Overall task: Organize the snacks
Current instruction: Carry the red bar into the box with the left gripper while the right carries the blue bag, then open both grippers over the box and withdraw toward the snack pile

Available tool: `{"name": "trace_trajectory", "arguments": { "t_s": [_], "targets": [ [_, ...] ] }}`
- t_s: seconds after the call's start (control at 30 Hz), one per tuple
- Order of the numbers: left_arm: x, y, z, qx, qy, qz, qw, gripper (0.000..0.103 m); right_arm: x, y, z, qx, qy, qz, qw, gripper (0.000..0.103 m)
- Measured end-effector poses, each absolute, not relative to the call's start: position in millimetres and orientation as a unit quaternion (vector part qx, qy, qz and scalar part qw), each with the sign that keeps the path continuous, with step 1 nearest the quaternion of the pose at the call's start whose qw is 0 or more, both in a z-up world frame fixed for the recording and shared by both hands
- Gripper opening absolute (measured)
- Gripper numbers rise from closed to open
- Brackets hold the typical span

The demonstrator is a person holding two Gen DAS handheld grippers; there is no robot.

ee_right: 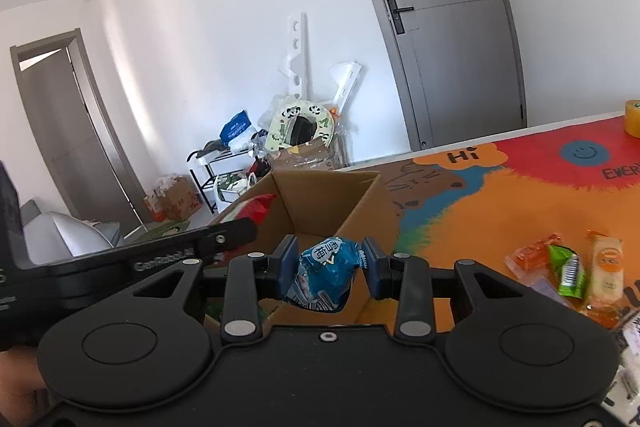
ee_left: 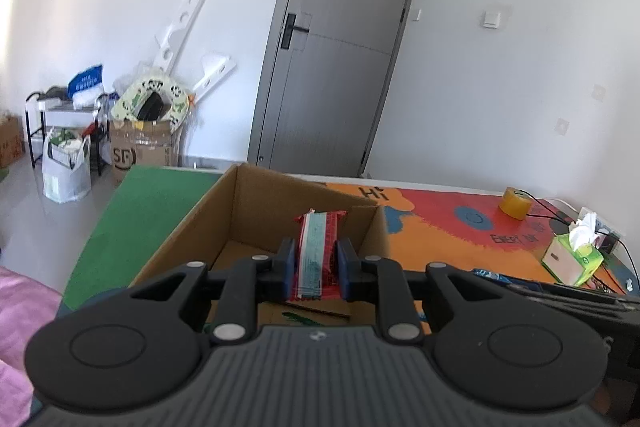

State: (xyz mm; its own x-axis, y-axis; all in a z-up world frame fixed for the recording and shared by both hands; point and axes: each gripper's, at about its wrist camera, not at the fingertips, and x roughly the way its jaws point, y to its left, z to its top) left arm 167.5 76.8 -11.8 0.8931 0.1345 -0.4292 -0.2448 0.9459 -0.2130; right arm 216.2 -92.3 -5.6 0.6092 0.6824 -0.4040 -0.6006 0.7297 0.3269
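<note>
Tissue box (ee_left: pixel 572 259), tape roll (ee_left: pixel 515 202), grey door (ee_left: pixel 336 39).

Matt cardboard box (ee_left: pixel 256 211), glossy wrappers (ee_right: pixel 568 269)

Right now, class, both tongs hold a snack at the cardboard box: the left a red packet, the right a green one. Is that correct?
Not quite. The right tongs hold a blue packet, not a green one, as the right wrist view shows. The left tongs do hold a red packet over the cardboard box.
</note>
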Motion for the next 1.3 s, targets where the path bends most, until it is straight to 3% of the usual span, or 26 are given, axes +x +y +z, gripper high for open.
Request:
{"name": "trace_trajectory", "arguments": {
  "t_s": [0.37,0.53,0.87,0.93,1.07,1.3],
  "targets": [
    [145,107,-10,-0.166,0.199,0.119,0.958,0.027,222,-64,2,0.063,0.258,0.371,0.890,0.036],
    [136,121,-6,-0.179,0.190,0.132,0.956,0.049,228,-48,3,0.059,0.262,0.378,0.886,0.036],
    [129,135,-6,-0.194,0.192,0.144,0.951,0.064,233,-23,6,0.057,0.259,0.391,0.881,0.039],
    [128,135,-7,-0.195,0.191,0.148,0.951,0.069,235,-24,6,0.061,0.261,0.391,0.881,0.048],
    [128,131,-6,-0.198,0.194,0.148,0.949,0.075,234,-37,4,0.072,0.263,0.377,0.885,0.054],
    [128,116,-8,-0.200,0.199,0.151,0.947,0.086,218,-77,-5,0.083,0.271,0.348,0.894,0.075]
  ]
}}
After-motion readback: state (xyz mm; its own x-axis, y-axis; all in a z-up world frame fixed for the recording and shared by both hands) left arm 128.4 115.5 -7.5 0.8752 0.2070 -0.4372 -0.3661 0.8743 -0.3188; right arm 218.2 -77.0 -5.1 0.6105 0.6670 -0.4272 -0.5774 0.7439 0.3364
